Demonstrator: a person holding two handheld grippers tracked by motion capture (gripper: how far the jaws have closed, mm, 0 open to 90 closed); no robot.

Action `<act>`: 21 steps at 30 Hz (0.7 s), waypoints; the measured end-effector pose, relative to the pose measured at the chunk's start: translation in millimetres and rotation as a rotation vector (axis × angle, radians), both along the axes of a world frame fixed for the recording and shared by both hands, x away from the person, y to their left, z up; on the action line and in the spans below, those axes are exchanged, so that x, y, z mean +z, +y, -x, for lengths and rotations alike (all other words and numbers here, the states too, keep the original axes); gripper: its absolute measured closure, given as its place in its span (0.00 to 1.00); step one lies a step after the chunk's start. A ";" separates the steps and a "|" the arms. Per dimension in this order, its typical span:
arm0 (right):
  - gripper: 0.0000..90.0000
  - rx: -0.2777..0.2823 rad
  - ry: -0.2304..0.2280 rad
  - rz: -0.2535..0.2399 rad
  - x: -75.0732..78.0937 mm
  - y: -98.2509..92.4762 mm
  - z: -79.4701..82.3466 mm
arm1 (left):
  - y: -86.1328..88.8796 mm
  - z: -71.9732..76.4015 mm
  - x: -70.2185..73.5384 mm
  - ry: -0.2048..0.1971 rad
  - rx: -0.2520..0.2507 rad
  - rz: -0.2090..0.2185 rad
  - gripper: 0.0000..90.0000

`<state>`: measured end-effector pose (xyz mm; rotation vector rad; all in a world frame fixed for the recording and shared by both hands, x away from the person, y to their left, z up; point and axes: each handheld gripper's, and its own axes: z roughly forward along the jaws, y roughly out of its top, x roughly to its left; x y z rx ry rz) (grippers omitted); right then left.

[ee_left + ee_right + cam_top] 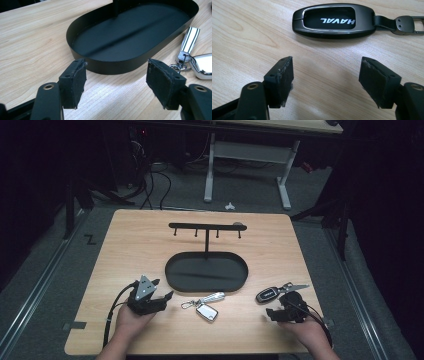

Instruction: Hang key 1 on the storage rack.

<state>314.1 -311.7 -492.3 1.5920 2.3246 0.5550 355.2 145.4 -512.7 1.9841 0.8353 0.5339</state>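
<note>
A dark key fob (267,294) marked HAVAL (334,20) lies flat on the wooden table, its strap and clip trailing right. My right gripper (275,305) sits just short of it, jaws open with bare wood between the pads (327,75). A silver key fob (206,311) on a striped strap (190,42) lies near the table's front middle. My left gripper (165,288) rests to the left of it, open and empty (116,75), facing the black oval tray (112,66).
The oval tray (172,275) carries a post with a hook bar (206,226) across the top; its hooks are bare. The table (130,245) has free wood on both sides of the tray. A white desk frame (245,155) stands beyond the far edge.
</note>
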 end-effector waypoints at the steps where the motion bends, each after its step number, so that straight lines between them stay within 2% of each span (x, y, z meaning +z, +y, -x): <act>1: 0.30 0.000 0.012 0.012 0.6 1.6 -1.5 | -0.2 0.0 -0.1 0.001 -0.001 0.000 0.37; 5: 0.26 0.012 0.061 0.062 3.4 8.4 -9.4 | -0.7 0.1 -0.4 0.005 -0.006 0.001 0.37; 10: 0.24 -0.035 0.145 0.041 9.9 10.5 -26.6 | -2.0 0.8 -0.5 0.002 -0.011 0.000 0.37; 14: 0.23 -0.091 0.180 0.028 15.3 8.5 -40.7 | -1.8 0.1 -0.9 0.006 -0.013 0.001 0.37; 17: 0.23 -0.132 0.191 0.028 17.9 8.0 -52.1 | -1.8 0.1 -1.0 0.006 -0.014 0.001 0.37; 19: 0.25 -0.146 0.177 0.048 19.3 8.7 -59.2 | -1.9 0.3 -1.0 0.006 -0.017 0.000 0.37; 21: 0.30 -0.168 0.168 0.048 20.6 8.5 -65.3 | -2.2 0.6 -1.0 0.006 -0.018 -0.002 0.37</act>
